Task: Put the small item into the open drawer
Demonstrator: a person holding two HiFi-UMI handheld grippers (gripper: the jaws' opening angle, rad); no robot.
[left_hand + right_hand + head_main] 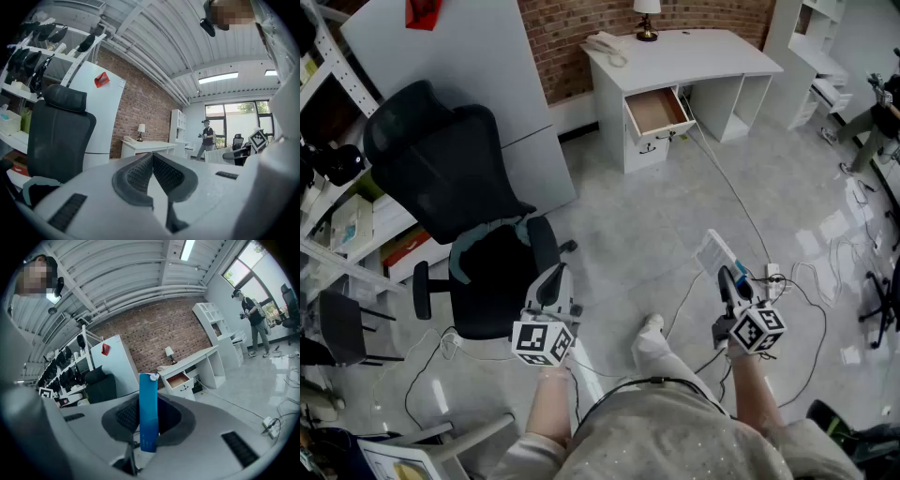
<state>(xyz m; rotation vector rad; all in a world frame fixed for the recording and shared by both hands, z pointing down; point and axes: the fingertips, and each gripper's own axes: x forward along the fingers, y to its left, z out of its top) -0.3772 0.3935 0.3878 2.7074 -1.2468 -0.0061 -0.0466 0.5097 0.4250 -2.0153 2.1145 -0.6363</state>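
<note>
The right gripper (729,286) has its fingers clamped on the small blue pack (149,404), upright along them, with the open drawer (654,111) well ahead across the floor; the left gripper (152,171) is closed and empty.

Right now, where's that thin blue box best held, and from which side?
Probably as the right gripper has it: fingers pressing two opposite long sides of the blue box at its near end, coming in from that end. It is long and slim, so the far end sticks out free.
</note>
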